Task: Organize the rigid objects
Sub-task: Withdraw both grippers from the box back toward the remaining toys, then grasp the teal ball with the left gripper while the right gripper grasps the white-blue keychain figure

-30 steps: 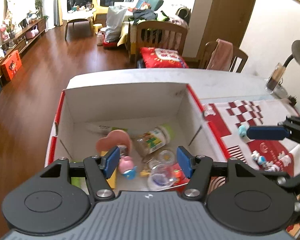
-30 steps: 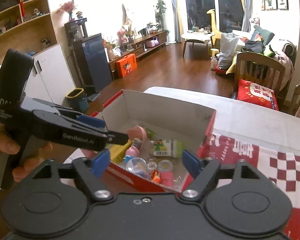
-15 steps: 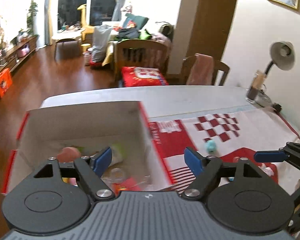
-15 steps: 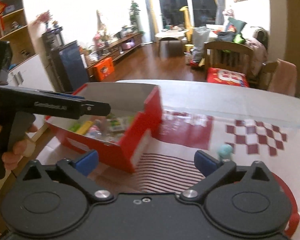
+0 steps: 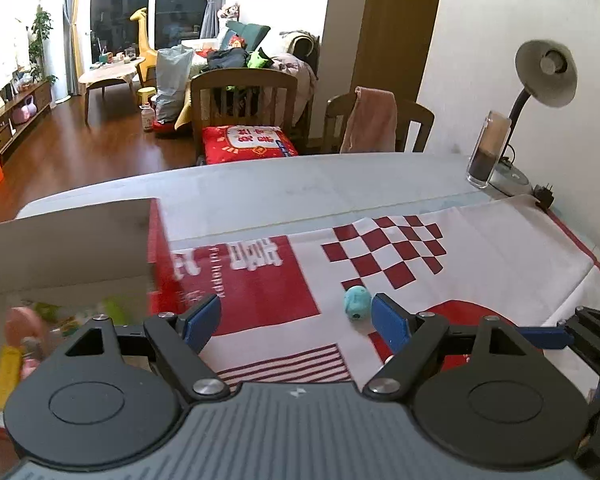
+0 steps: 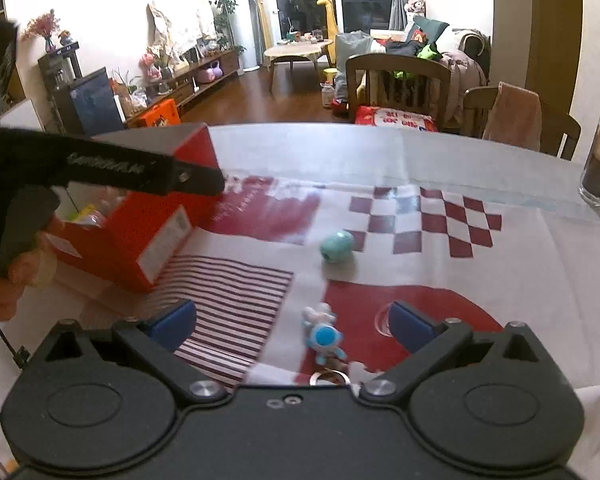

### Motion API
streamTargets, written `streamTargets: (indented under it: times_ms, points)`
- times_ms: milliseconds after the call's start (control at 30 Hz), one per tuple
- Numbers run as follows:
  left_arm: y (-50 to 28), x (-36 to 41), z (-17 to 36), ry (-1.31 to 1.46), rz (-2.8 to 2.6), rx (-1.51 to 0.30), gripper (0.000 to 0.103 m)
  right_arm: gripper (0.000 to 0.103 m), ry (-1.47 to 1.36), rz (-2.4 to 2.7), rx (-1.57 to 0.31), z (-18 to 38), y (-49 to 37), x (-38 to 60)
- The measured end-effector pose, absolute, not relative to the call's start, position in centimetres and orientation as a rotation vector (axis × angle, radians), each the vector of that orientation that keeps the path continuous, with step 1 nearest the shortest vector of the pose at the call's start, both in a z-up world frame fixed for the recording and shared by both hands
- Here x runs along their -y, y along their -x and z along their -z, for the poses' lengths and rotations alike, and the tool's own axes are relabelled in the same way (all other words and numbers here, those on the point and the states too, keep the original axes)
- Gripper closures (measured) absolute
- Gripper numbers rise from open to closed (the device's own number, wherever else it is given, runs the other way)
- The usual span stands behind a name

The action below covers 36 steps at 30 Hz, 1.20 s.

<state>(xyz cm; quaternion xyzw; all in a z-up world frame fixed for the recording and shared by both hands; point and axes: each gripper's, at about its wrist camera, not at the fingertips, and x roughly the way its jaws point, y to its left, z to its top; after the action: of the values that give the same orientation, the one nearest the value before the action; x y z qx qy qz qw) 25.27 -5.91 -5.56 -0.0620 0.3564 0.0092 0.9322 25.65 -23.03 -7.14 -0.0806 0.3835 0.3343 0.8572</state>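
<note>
Toys left on the cloth [image 5: 480, 248] are my targets now; the box [image 5: 156, 256] already holds a jumble of others.

Left wrist view: my left gripper [image 5: 296, 318] is spread with nothing between the jaws, which have just been opening. The teal egg toy [image 5: 357, 300] sits on the cloth just past my right-hand finger, well clear of the box at far left. Its dark-holed end tips toward me; long axis looks roughly upright, slightly leaned, hard to be sure. My other gripper's tip pokes in at the right edge.

Right wrist view: my right gripper [image 6: 292, 322] is fully spread, jaws just been opening, empty. The small blue-and-white figure [image 6: 322, 334] lies between the jaws, untouched, long axis running toward and away from me, white end farther. A metal ring near its close end is half hidden. The egg lies farther out, the box off to the left.

Step, I'd judge: reaching for the next pickups. Next needs lowering around the figure and closing across its narrow width.
</note>
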Motion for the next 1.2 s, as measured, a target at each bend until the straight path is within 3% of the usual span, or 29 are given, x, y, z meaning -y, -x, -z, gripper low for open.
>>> streamTargets:
  times_ms: [467, 1000, 1133, 1200]
  points:
    - [-32.2, 10.2, 11.8, 0.116, -0.008, -0.834, 0.021, 0.009, 0.204, -0.767, -0.873, 11.3, -28.3, 22.5]
    - [-36.5, 12.0, 15.9, 0.065, 0.007, -0.891, 0.021, 0.039, 0.229, -0.786, -0.917, 13.6, -29.4, 22.0]
    - [-36.9, 12.6, 16.4, 0.030, 0.016, -0.899, 0.038, 0.042, 0.240, -0.780, -0.905, 13.7, -29.3, 21.8]
    - [-36.9, 12.8, 16.6, 0.009, 0.013, -0.895, 0.040, 0.047, 0.256, -0.775, -0.894, 13.7, -29.1, 21.6]
